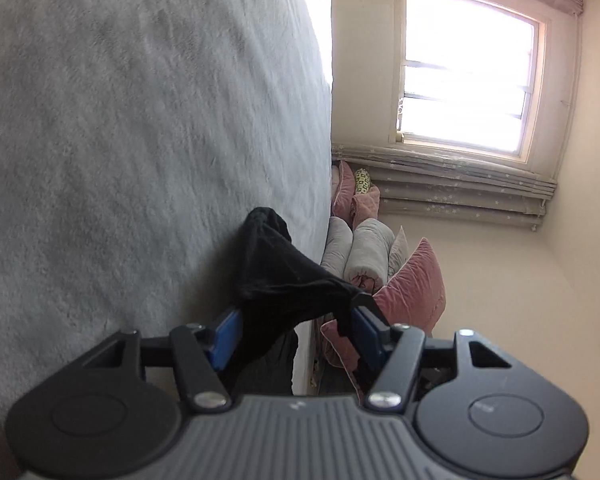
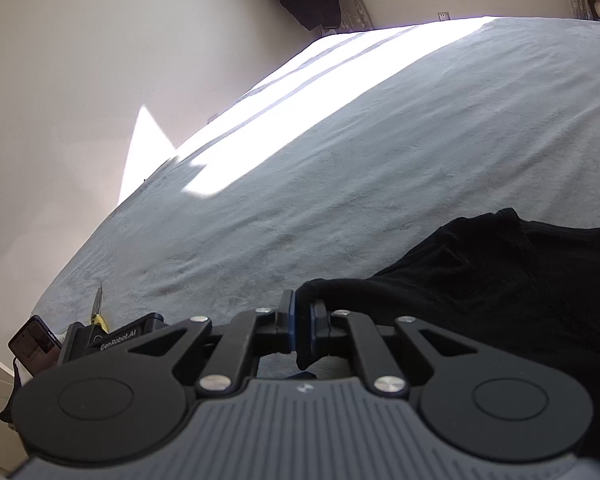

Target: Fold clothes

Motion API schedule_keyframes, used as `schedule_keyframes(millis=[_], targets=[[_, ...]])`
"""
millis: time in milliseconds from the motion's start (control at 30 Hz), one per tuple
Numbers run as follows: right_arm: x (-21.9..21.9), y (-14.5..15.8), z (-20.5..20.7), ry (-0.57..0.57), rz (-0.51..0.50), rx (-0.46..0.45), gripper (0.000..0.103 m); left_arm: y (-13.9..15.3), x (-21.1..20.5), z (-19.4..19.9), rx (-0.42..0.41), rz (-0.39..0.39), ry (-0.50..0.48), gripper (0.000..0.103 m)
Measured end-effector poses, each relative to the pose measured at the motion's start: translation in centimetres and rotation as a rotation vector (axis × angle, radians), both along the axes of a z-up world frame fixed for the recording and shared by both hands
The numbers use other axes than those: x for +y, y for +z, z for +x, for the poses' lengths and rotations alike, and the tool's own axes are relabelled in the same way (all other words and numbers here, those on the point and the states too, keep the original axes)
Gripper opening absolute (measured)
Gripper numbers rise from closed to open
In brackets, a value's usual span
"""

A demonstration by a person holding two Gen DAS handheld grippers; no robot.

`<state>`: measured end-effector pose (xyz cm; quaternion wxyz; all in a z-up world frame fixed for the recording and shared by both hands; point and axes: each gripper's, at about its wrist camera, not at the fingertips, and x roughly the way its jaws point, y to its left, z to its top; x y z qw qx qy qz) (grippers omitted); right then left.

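1. Grey bedspread (image 2: pixel 340 184) fills both views, wide bare room away from the black garment (image 2: pixel 500 288).
2. Left gripper (image 1: pixel 296 332) looks spread, garment draped between its pads; I can't tell if it grips.
3. Right gripper (image 2: pixel 302 320) pinches garment edge, near-closed.
4. Garment bunched, no neat fold visible; stage unclear.
5. Bed edge lies past the garment in the left view, pillows (image 1: pixel 412 288) beyond.

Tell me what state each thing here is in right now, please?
Left tool: open, black cloth draped between its fingers.
Right tool: shut on the garment's edge.
Black garment: crumpled, unfolded, lying on the bed.
Bed cover: spread flat, partly sunlit.
Window: bright, blind raised.
Pink pillows: piled beside the bed.
Phone: screen dark.
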<state>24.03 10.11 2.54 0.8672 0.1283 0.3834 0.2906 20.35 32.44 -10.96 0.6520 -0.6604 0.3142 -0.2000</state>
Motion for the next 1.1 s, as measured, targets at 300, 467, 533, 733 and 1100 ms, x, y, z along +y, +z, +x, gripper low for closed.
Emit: schedule_keyframes(millis=[300,467,533,733,1100], targets=[[0.3,-1.0,-0.9,0.040,0.028,0.059,0.007,-0.4,-1.1,-0.9,0.025,-0.028,0.134,0.056],[0.2,-1.7,-1.2,0.053,0.034,0.087,0.008,0.5,-1.4,-0.9,0.043,0.094,0.167,0.026],[0.3,-2.2,-1.3,0.055,0.033,0.098,0.008,0.9,-1.5,-0.5,0.038,0.174,0.181,0.011],[0.6,-3.6,-1.3,0.076,-0.020,0.114,0.016,3.2,-1.4,-0.1,-0.038,0.483,0.282,0.001],[-2.4,-3.1,3.5,-0.071,-0.270,-0.128,0.051,5.2,2.7,-0.5,-0.053,0.722,0.341,0.013]])
